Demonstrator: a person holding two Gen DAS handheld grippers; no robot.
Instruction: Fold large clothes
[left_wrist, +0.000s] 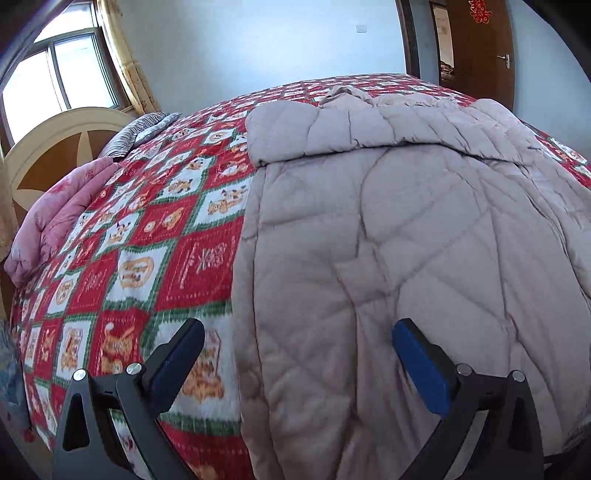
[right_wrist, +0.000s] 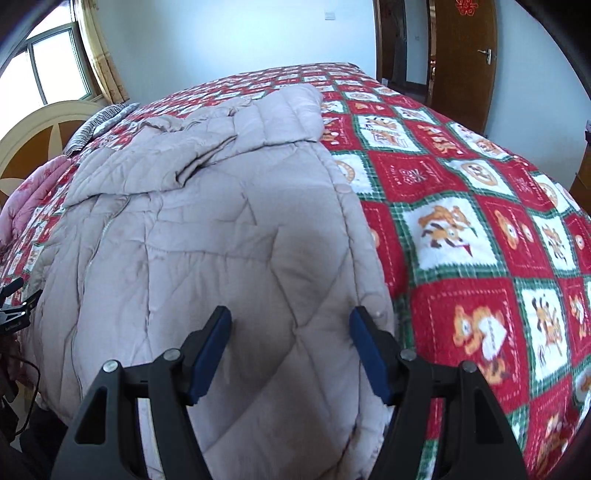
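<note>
A large beige quilted down coat (left_wrist: 406, 229) lies flat on the bed, its sleeves folded across the far end. It also shows in the right wrist view (right_wrist: 221, 221). My left gripper (left_wrist: 299, 332) is open and empty, hovering over the coat's near left edge. My right gripper (right_wrist: 291, 319) is open and empty, above the coat's near right part. The left gripper's tip shows at the left edge of the right wrist view (right_wrist: 14, 306).
The bed has a red, white and green patterned cover (left_wrist: 147, 258) (right_wrist: 480, 221). A pink quilt (left_wrist: 55, 218) and a striped pillow (left_wrist: 147, 129) lie by the headboard (left_wrist: 48, 147). A window (left_wrist: 55, 74) and a brown door (right_wrist: 465, 55) are behind.
</note>
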